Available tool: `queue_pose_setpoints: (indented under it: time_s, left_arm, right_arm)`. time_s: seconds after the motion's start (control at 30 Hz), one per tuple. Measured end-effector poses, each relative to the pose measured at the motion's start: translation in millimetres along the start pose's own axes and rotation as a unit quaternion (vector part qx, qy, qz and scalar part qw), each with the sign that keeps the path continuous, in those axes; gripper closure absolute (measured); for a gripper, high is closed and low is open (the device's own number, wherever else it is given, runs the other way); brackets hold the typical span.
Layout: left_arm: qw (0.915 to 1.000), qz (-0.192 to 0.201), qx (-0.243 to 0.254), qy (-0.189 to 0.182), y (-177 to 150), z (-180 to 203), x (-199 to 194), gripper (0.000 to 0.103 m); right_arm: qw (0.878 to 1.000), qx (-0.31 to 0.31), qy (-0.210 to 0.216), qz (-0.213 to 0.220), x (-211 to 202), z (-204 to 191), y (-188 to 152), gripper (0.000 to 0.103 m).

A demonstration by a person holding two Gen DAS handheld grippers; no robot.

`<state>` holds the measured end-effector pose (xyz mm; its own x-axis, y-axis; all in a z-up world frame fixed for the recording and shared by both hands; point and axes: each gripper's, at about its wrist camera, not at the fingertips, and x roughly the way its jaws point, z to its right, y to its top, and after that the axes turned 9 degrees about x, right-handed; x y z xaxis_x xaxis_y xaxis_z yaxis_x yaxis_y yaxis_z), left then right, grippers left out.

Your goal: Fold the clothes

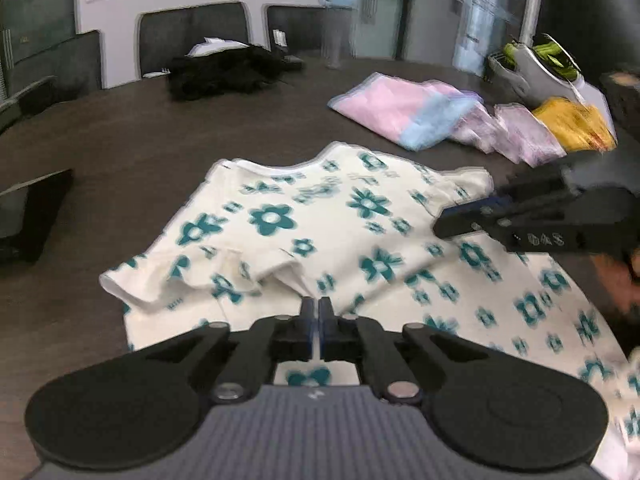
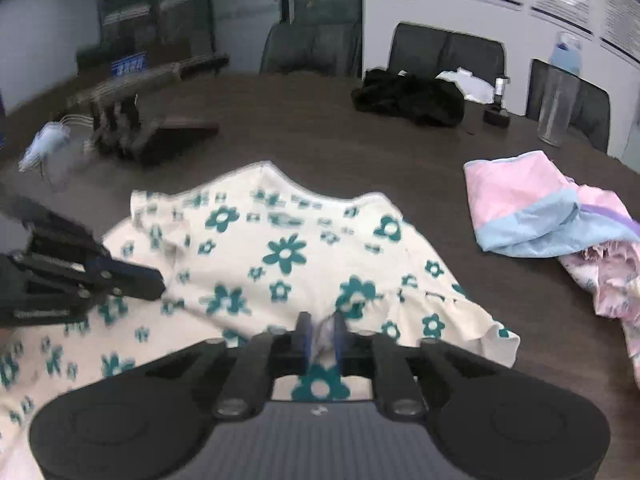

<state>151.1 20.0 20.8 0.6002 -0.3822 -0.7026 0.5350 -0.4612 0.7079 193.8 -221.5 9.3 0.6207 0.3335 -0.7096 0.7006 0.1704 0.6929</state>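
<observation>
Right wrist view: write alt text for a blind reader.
The right gripper pinches a fold of the white floral garment spread on a dark table. The left gripper reaches in from the left; pink and blue clothes lie right.

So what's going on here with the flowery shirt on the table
A person is folding a white flowered garment spread on a dark table, with a claw in each hand. The right claw is shut on a pinch of the fabric. The left claw has its fingers nearly together at a folded sleeve edge, though I can't tell if it grips any cloth. A pink and blue cloth and other clothes lie off to the right.
</observation>
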Motion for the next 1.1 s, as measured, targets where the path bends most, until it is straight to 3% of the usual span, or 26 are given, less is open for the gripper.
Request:
queue_pose_setpoints:
  time_s: [0.1, 0.13, 0.2, 0.37, 0.4, 0.53, 0.7, 0.8, 0.9, 0.97, 1.1]
  left_arm:
    - [0.9995, 0.031, -0.001, 0.005, 11.8, -5.2, -14.0, 0.098]
    - [0.9991, 0.040, -0.002, 0.015, 18.5, -8.2, -14.1, 0.098]
    - [0.9979, 0.039, 0.011, 0.051, 31.2, -8.7, 2.8, 0.098]
    - [0.9931, -0.001, 0.062, 0.100, 26.0, -0.3, 42.1, 0.099]
    - [0.9915, 0.010, 0.071, 0.108, 18.2, 1.8, 41.0, 0.098]
    - [0.9868, 0.021, 0.094, 0.131, 8.6, 10.2, 37.4, 0.099]
    - [0.9818, 0.032, 0.119, 0.145, 5.6, 16.7, 38.0, 0.099]
    - [0.9869, 0.026, 0.097, 0.126, 9.8, 8.3, 36.0, 0.097]
    - [0.9914, 0.027, 0.073, 0.105, 17.0, -4.9, 21.7, 0.090]
    - [0.9921, 0.049, 0.050, 0.104, 25.8, -18.4, 1.3, 0.080]
    - [0.9892, 0.061, -0.007, 0.133, 34.4, -53.7, -6.7, 0.079]
  right_arm:
    - [0.999, 0.010, 0.015, 0.028, -11.8, 3.8, 7.0, 0.089]
    - [0.999, 0.020, 0.017, 0.044, -12.7, 6.1, 11.3, 0.096]
    - [0.998, 0.025, 0.011, 0.061, -4.5, 7.5, 17.9, 0.098]
    - [1.000, -0.005, -0.002, 0.029, 26.9, 5.4, 6.4, 0.103]
    - [0.999, -0.015, -0.001, 0.028, 22.2, 7.9, 2.7, 0.103]
    - [1.000, 0.023, -0.002, 0.003, 2.9, 29.0, 7.2, 0.093]
    - [0.998, 0.019, 0.026, 0.050, -5.7, 26.9, 14.1, 0.094]
    - [0.999, -0.031, 0.030, 0.008, 13.9, 7.3, 4.4, 0.094]
    - [0.997, -0.077, 0.014, 0.008, 3.4, 0.4, 0.9, 0.093]
    - [0.998, -0.052, 0.027, 0.029, -8.2, 10.1, 11.2, 0.093]
    - [0.998, 0.004, 0.005, 0.057, 1.7, 29.4, 36.6, 0.094]
